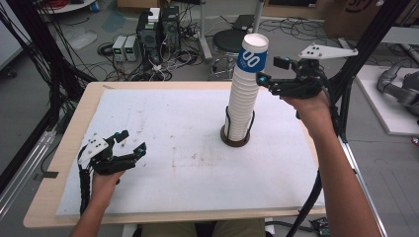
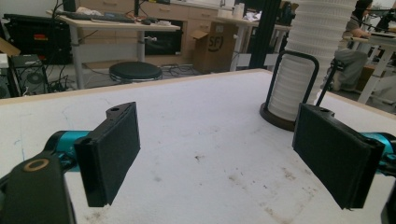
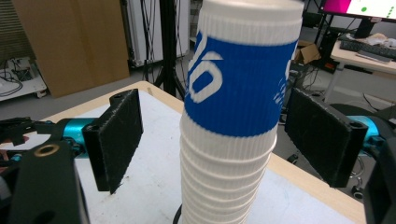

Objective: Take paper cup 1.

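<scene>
Reaching with the open right tool (image 1: 273, 70) astride the blue-banded top paper cup (image 1: 254, 54) of a tall white ribbed stack (image 1: 243, 106) on the white-covered table (image 1: 173, 163), not yet gripping; next likely closing, lifting straight up; left tool (image 1: 129, 143) open, idle.

A light wooden worktop (image 1: 64, 163) carries a white sheet (image 1: 188, 148) that covers nearly all of it, leaving a strip of bare wood along the left, near and far edges. The sheet is scuffed, with faint brownish marks and specks scattered around its middle. Toward the right of the sheet stands a dark round base (image 1: 235, 140) with black wire uprights, and a tall stack of white ribbed paper cups (image 1: 243, 98) rises from it.
</scene>
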